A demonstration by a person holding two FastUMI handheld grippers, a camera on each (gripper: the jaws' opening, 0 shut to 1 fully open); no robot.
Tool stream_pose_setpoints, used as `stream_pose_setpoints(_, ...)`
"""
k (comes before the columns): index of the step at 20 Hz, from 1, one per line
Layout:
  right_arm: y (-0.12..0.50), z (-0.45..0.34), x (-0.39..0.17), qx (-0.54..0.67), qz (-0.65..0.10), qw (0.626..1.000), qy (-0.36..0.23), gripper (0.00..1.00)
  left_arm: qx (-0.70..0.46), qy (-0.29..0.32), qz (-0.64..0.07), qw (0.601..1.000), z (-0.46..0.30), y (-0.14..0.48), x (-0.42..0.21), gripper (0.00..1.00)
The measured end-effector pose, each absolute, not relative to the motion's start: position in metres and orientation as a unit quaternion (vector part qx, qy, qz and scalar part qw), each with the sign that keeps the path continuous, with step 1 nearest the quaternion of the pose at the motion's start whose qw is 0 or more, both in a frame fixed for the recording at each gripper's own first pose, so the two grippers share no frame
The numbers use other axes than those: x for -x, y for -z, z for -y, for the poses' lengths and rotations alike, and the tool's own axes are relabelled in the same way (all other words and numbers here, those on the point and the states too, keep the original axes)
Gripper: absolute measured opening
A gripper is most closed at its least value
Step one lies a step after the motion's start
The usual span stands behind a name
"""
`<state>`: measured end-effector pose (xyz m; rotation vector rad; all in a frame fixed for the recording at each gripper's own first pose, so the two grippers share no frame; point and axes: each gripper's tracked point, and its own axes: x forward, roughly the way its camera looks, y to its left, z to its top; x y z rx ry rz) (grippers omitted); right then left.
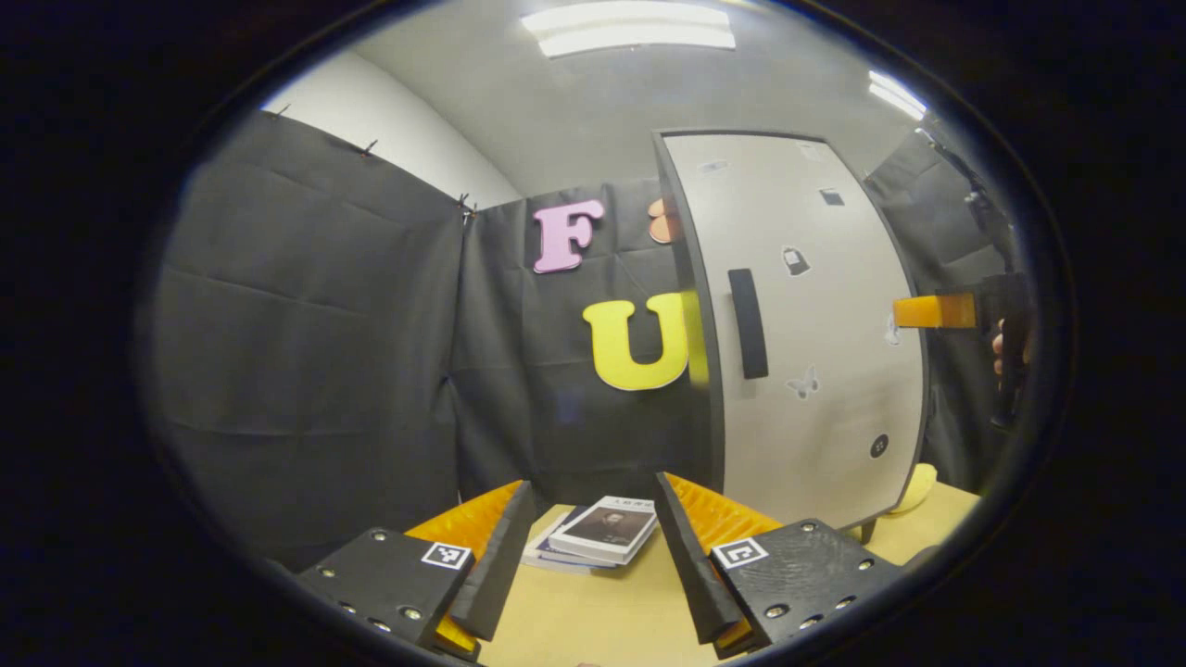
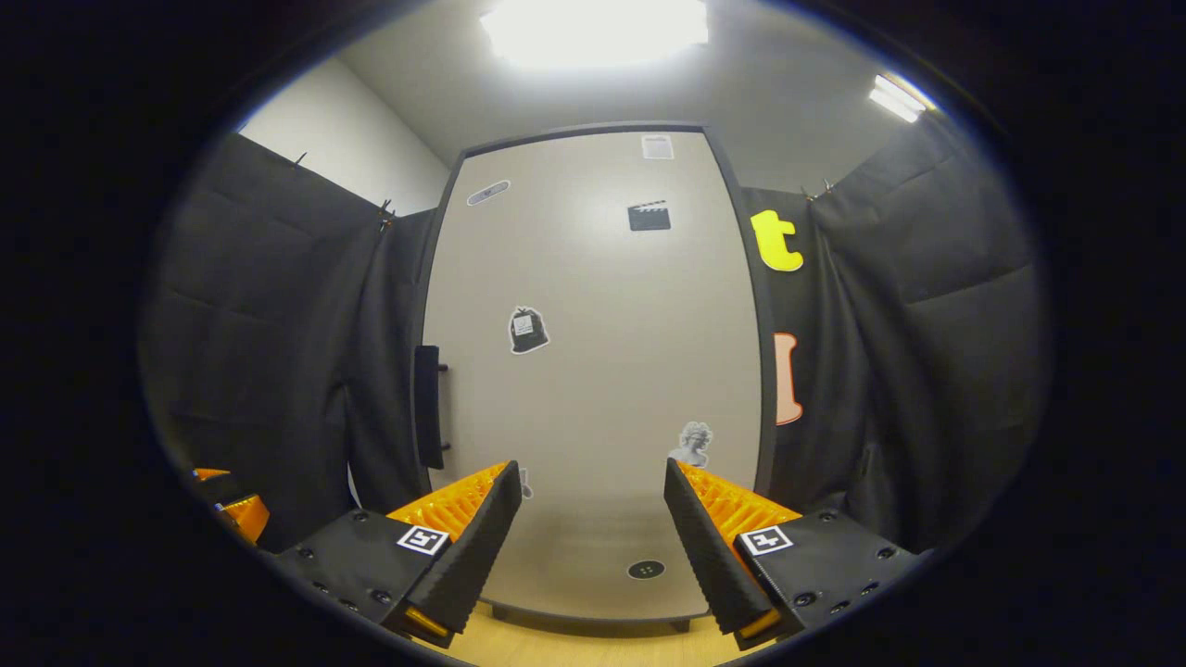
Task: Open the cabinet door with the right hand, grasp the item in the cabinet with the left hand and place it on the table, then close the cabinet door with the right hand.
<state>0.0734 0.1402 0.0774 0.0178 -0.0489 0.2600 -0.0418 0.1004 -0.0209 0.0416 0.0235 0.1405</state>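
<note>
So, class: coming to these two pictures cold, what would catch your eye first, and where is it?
The tall pale cabinet door, closed and dotted with stickers, with its dark handle on the left edge, faces the right claw, which is open. In the left gripper view, a small stack of books lies on the wooden table between the open left claw fingers, left of the cabinet.

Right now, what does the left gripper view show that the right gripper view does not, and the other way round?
Left gripper view: a stack of books lying on the table, and the right gripper far off beside the cabinet door, with a hand behind it. Right gripper view: the door seen face-on, and the left gripper low at the left edge. Both: the door, its dark handle, its stickers, and each camera's own fingers standing apart, holding nothing.
</note>
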Motion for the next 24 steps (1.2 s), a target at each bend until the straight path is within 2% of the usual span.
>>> stream_pose_setpoints(12, -0.092, -0.245, -0.106, -0.016, 0.024, 0.983, -0.183, 0.98, -0.025, -0.116, -0.034, 0.992, -0.165, 0.041, 0.058, 0.79)
stream_pose_setpoints(23, -0.076, -0.313, -0.143, -0.008, -0.004, 0.983, -0.185, 0.98, -0.012, -0.130, -0.048, 0.990, -0.198, 0.059, 0.066, 0.79)
stream_pose_setpoints(24, -0.072, -0.316, -0.147, -0.005, -0.010, 0.983, -0.181, 0.91, -0.010, -0.130, -0.049, 0.990, -0.199, 0.061, 0.065, 0.79)
